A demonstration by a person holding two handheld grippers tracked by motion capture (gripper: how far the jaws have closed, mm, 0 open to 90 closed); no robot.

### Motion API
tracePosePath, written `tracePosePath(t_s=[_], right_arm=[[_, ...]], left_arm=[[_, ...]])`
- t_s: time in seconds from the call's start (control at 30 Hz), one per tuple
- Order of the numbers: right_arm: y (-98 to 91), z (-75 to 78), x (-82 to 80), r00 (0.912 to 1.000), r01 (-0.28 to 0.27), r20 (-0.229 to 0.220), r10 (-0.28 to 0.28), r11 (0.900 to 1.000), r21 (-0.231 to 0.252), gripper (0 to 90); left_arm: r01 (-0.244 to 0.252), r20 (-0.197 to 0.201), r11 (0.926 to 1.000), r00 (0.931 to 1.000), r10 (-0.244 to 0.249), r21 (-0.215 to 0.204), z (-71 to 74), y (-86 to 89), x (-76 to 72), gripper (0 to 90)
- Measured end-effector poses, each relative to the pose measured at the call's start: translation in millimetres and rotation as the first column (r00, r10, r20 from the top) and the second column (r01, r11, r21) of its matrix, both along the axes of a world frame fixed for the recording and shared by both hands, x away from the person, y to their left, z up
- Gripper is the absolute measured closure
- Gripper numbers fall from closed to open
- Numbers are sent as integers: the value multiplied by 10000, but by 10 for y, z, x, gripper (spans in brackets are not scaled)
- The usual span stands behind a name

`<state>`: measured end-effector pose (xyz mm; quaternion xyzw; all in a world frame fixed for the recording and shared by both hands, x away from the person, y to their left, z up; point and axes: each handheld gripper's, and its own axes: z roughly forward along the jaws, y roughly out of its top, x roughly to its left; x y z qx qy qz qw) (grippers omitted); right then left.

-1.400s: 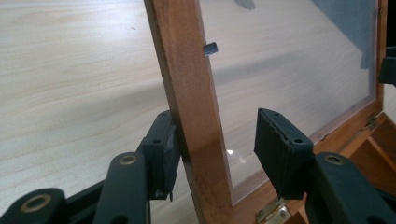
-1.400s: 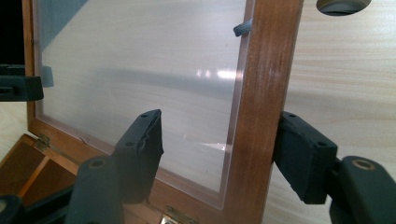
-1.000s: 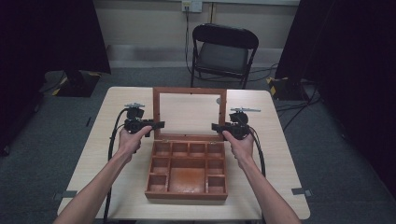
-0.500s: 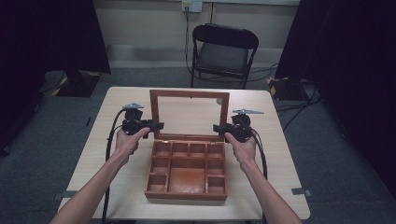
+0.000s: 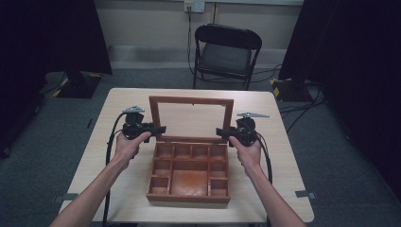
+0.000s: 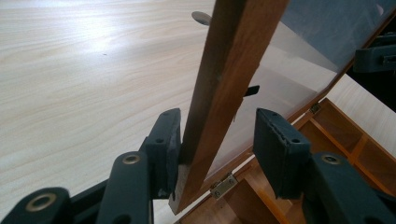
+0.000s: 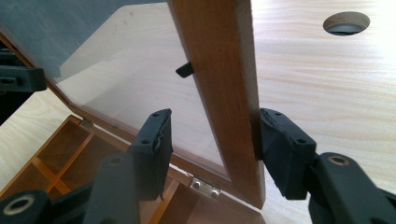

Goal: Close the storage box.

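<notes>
Table [image 5: 118, 104]: pale wood-grain top with rounded corners, centre of the frame; a round cable hole [image 7: 346, 23] in its surface.
Folding chair [image 5: 227, 54]: black frame and dark seat, upper centre, beyond the table's far edge.
Floor [image 5: 56, 156]: grey carpet; tape marks near the table's lower corners.
Wall [image 5: 151, 23]: beige, top of frame, with a socket [image 5: 194, 5] and cables running down.
Black curtains [image 5: 47, 38]: upper left and right side.
Yellow-and-black striped stand bases at both curtain feet.

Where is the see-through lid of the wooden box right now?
In the high view the lid stands open at the far edge of the wooden box, mid-table, with the left gripper at its left side rail and the right gripper at its right.
</notes>
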<state>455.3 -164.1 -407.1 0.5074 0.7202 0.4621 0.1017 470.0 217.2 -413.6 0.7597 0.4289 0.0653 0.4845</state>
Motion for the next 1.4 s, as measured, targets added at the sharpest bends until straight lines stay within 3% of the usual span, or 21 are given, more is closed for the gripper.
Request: tracePosePath(t_s=[0.63, 0.83, 1.23, 1.4], right_arm=[[-39, 65, -145, 9998, -194, -61, 195, 9997, 148, 412], [-52, 102, -199, 9998, -201, -9, 202, 9996, 179, 395], [-77, 75, -255, 9994, -332, -94, 335, 9991, 264, 355], [-79, 76, -277, 9991, -388, -162, 392, 9989, 244, 353]], left_arm=[[223, 164, 9997, 9996, -223, 21, 33, -5, -136, 472], [338, 289, 9990, 9990, -346, 279, 55, -8, -192, 465], [97, 546, 9999, 9985, -93, -58, 103, 33, -349, 436], [238, 632, 9997, 9977, -239, 28, 132, -3, -392, 343]])
